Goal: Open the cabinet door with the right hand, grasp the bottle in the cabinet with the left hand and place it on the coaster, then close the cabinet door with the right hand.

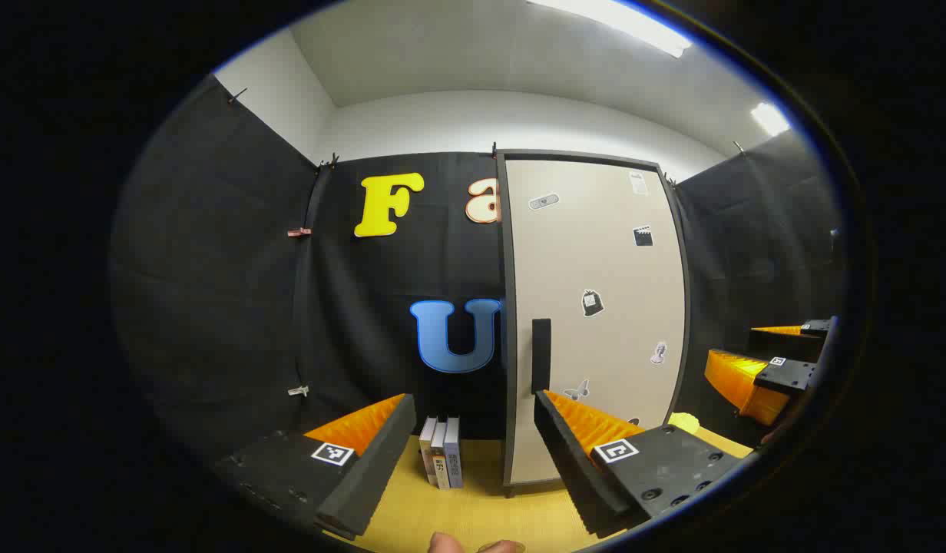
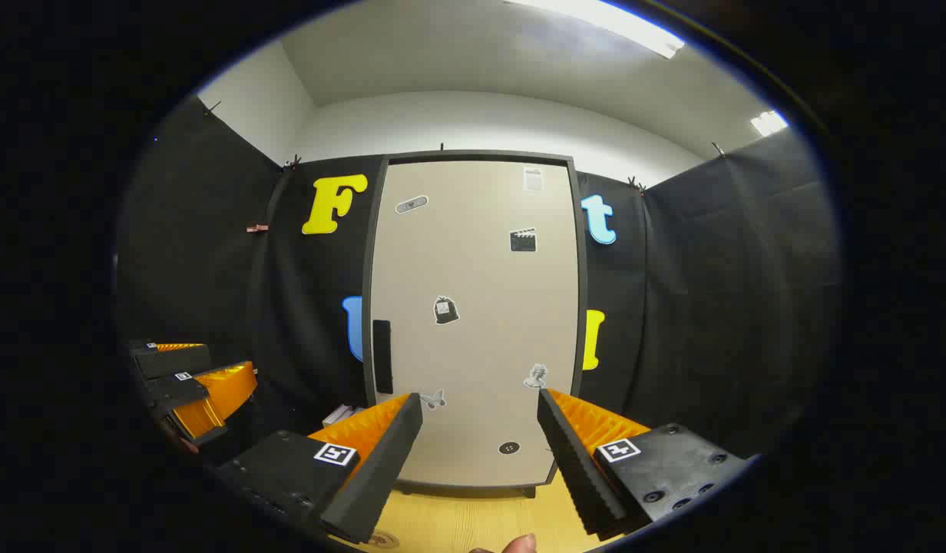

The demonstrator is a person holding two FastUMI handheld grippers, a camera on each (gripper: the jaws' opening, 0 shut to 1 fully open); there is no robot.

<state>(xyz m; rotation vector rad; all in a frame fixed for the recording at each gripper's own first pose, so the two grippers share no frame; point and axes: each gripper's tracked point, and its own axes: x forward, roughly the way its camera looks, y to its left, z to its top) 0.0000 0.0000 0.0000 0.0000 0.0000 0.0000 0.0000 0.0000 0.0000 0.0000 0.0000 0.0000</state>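
A tall beige cabinet with a dark frame stands on the wooden table, its door shut and its inside hidden. The door carries several small stickers and a dark vertical handle near its left edge; the handle sits just above one finger in the left gripper view. My left gripper is open and empty, a little short of the cabinet's left edge. My right gripper is open and empty, facing the lower door, apart from it. A round edge, maybe the coaster, lies on the table below it.
Three books stand upright left of the cabinet. A pale yellow object lies on the table at the cabinet's right. The right gripper shows at the far right, the left gripper at the far left. Black cloth walls surround the table.
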